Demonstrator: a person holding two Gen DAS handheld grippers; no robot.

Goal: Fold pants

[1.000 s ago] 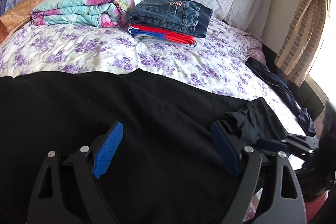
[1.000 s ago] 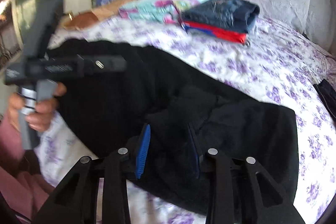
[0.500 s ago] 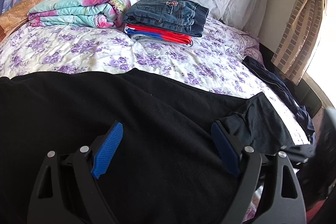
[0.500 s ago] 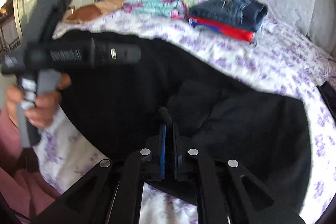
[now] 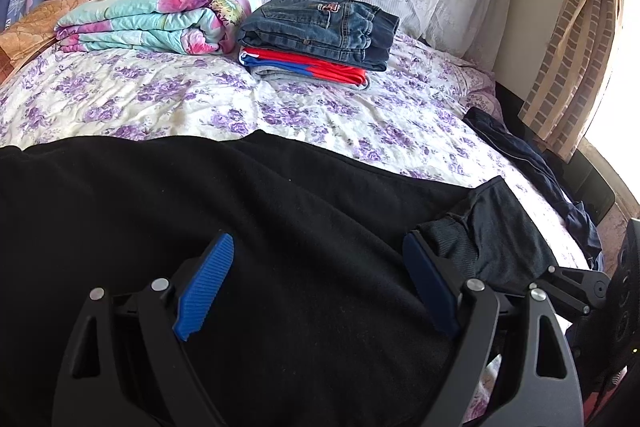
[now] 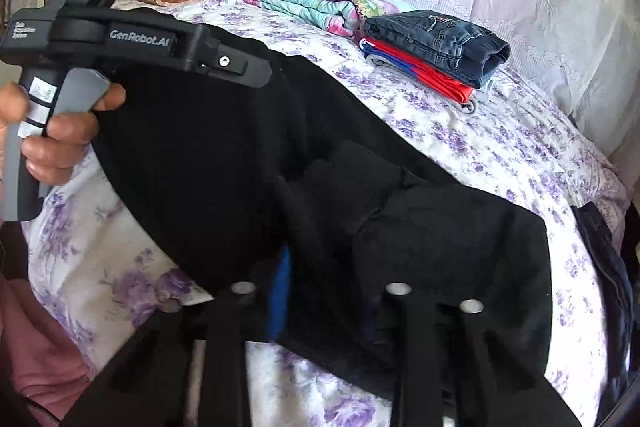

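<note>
Black pants (image 5: 248,211) lie spread across the near part of the bed, with a bunched waistband end (image 5: 492,239) at the right. My left gripper (image 5: 316,283) is open wide, its blue pads (image 5: 204,283) just above the fabric. In the right wrist view the pants (image 6: 224,155) fill the middle. My right gripper (image 6: 324,291) has its jaws apart over the pants' near edge, with fabric lying between them and one blue pad (image 6: 280,291) showing. The left gripper's body (image 6: 140,43) and the hand holding it show at the left.
The bed has a purple-flowered sheet (image 5: 320,115). Folded jeans (image 5: 320,27) sit on a red garment at the back, beside a folded floral blanket (image 5: 152,19). A dark garment (image 5: 532,171) hangs off the right edge. Curtain and window are at the right.
My right gripper closed to a narrow gap half a second ago and now stands open again over the pants' edge. The left gripper stayed open and shifted slightly.
</note>
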